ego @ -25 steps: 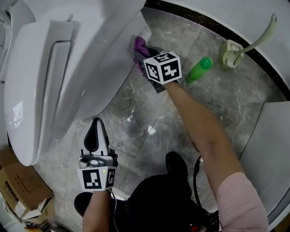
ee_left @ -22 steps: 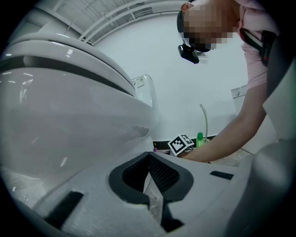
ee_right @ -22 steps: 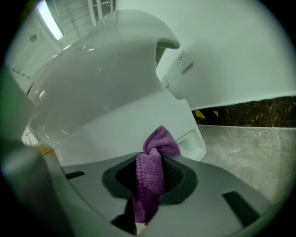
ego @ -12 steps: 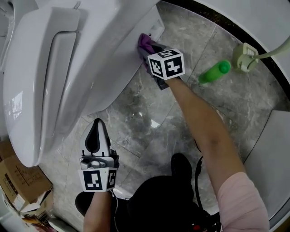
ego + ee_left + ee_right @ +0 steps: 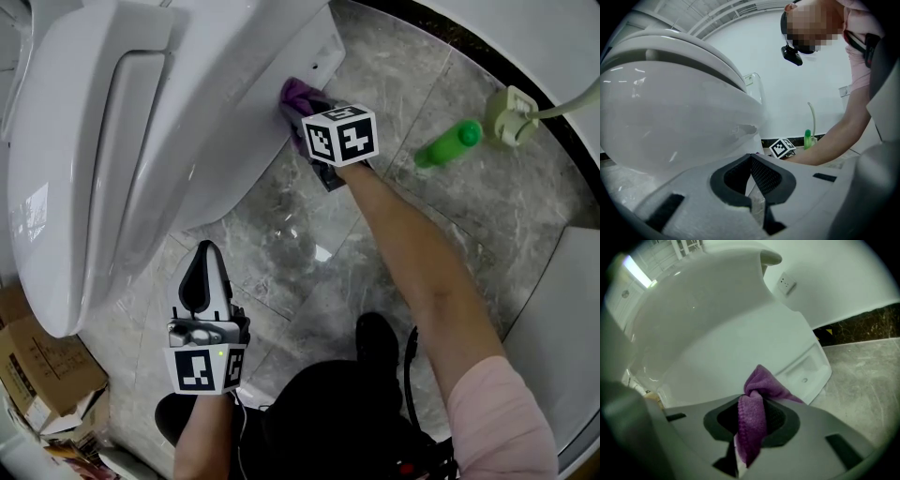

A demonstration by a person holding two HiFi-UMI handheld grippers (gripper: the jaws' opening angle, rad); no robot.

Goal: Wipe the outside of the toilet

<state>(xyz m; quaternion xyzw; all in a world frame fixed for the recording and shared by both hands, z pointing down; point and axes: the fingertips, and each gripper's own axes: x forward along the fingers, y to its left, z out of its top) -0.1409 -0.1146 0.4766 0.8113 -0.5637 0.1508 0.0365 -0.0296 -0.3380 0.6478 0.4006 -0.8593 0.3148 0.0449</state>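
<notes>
Right gripper (image 5: 305, 111) is clamped on the purple cloth (image 5: 294, 92). The cloth presses on the toilet (image 5: 187, 122) side wall, at 11 o'clock from the gripper and near the rear base. The toilet's long axis runs 7 to 1 o'clock, so most of the wall lies toward 7. Left gripper (image 5: 201, 267), jaws together and empty, hangs near the bowl front without touching. The toilet is glossy white, lid down

You're in a bathroom: a white toilet (image 5: 187, 112) fills your view, grey marble-look tiles (image 5: 412, 234) cover the floor, and a toilet brush (image 5: 511, 103) stands beside a green bottle (image 5: 448, 145) near the white wall (image 5: 487, 23).
</notes>
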